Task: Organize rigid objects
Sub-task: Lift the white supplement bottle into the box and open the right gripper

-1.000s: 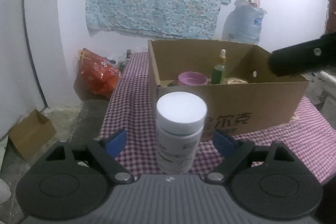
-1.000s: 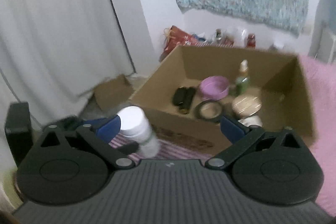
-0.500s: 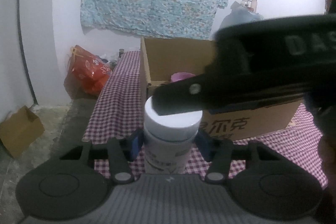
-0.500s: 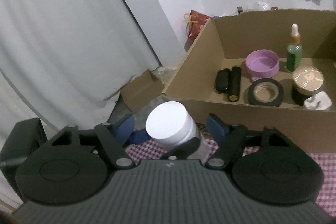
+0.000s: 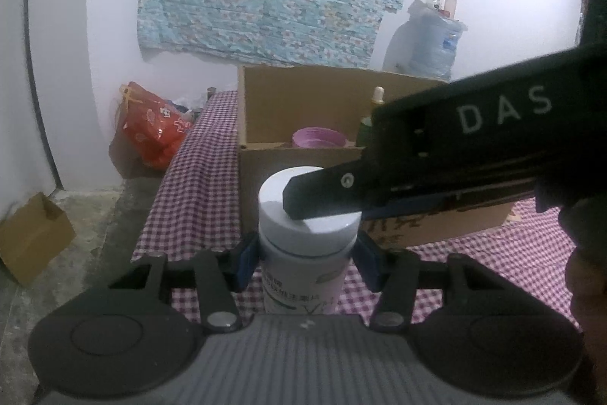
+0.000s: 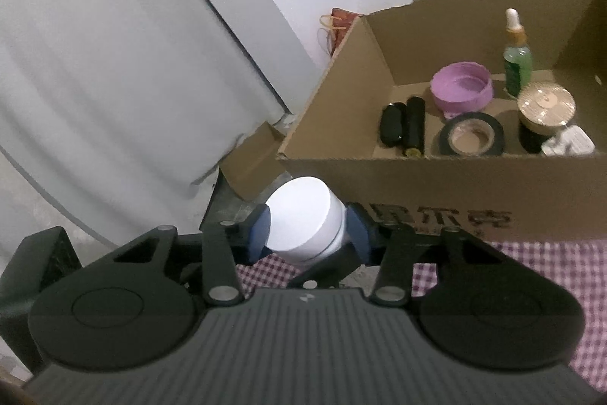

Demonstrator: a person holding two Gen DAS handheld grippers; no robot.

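Both jaws closed on white-capped bottle [image 5: 307, 238], right on cap.

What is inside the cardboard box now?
Inside the cardboard box: purple bowl, green dropper bottle, black tape roll, two black cylinders, gold-lidded jar, white item. The front wall hides the floor nearest it.

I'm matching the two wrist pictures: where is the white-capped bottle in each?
Left wrist: white-capped bottle low centre, upright between the left claw pads.
Right wrist: bottle low centre, cap between the right claw pads.
Shared landmark: cardboard box behind it.
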